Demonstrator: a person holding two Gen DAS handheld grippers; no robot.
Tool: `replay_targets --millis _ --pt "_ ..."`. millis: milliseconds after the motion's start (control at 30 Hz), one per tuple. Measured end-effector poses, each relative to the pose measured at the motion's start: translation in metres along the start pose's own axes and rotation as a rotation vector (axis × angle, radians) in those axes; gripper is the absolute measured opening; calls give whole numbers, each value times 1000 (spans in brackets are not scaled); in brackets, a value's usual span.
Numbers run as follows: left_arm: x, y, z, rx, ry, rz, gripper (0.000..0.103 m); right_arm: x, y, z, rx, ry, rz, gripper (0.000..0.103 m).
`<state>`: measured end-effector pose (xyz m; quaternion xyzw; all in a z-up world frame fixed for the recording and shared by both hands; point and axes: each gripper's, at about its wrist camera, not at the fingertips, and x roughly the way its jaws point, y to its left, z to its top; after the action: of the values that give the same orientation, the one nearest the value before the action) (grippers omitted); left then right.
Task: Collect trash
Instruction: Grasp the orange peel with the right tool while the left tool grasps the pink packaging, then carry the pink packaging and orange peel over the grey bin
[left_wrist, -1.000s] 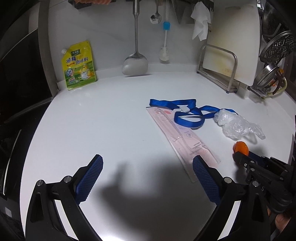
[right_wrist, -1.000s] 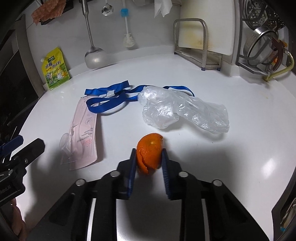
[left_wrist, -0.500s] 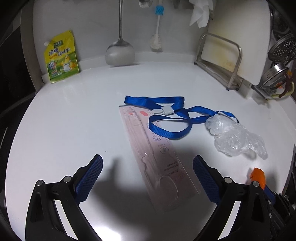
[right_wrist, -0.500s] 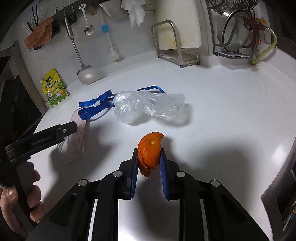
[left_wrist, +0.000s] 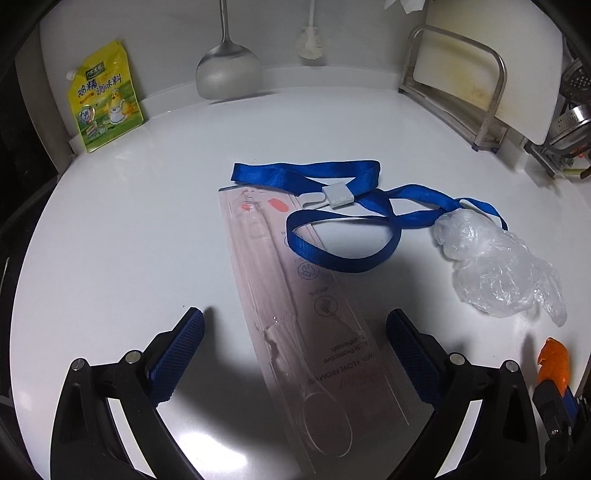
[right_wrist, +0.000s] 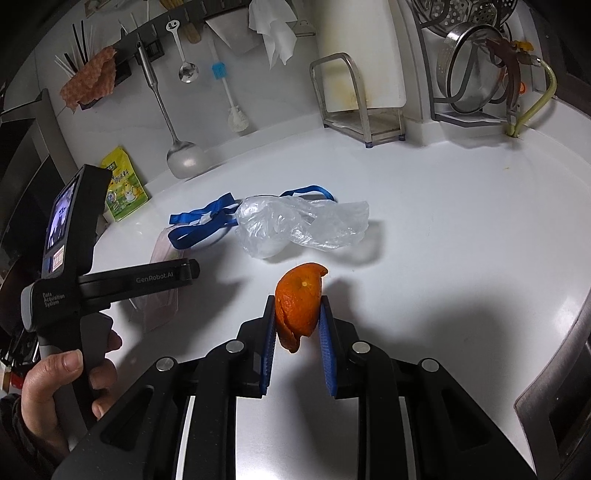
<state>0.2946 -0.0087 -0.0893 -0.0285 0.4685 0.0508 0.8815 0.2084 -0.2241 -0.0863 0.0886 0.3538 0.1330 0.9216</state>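
Right hand-held gripper (right_wrist: 297, 321) pinches an orange peel (right_wrist: 300, 301) above the bench (right_wrist: 443, 221), while the left hand-held gripper (left_wrist: 295, 354) hangs spread wide over the pink wrapper (left_wrist: 295, 295), touching nothing. By my reckoning only the peel is collected so far; wrapper, blue strap (left_wrist: 332, 206) and plastic bag (left_wrist: 495, 269) still lie there. Only the right view shows the person's hand (right_wrist: 62, 387); the left view alone shows the wrapper whole.

Home kitchen: white counter (right_wrist: 461, 229), ladle (right_wrist: 184, 157) and brush (right_wrist: 231, 99) on wall rail, cutting board (right_wrist: 365, 55), steel colander (right_wrist: 469, 74), seasoning pouch (left_wrist: 103, 96).
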Motion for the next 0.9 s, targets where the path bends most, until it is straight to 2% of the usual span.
replay_targets --millis 33,100,167,200,433,600,900 --pt "-1 0 0 1 -8 -2 91 0 0 0 1 1 0 21" --pt "-5 1 -2 6 -26 -6 71 0 0 0 2 0 -1 21" --pt "-8 3 -1 5 -29 -17 59 1 0 0 2 1 -3 21" --pt "-8 7 -1 -1 -30 -28 58 1 1 0 2 2 -2 21" --pt "-18 31 -13 -8 -53 -61 54 0 7 -4 -8 6 -6 21" --pt "-38 45 -28 25 -114 -27 53 -3 12 -11 -11 9 -6 21" --pt "-81 55 -54 62 -197 -23 53 -19 24 -31 7 16 -9 21"
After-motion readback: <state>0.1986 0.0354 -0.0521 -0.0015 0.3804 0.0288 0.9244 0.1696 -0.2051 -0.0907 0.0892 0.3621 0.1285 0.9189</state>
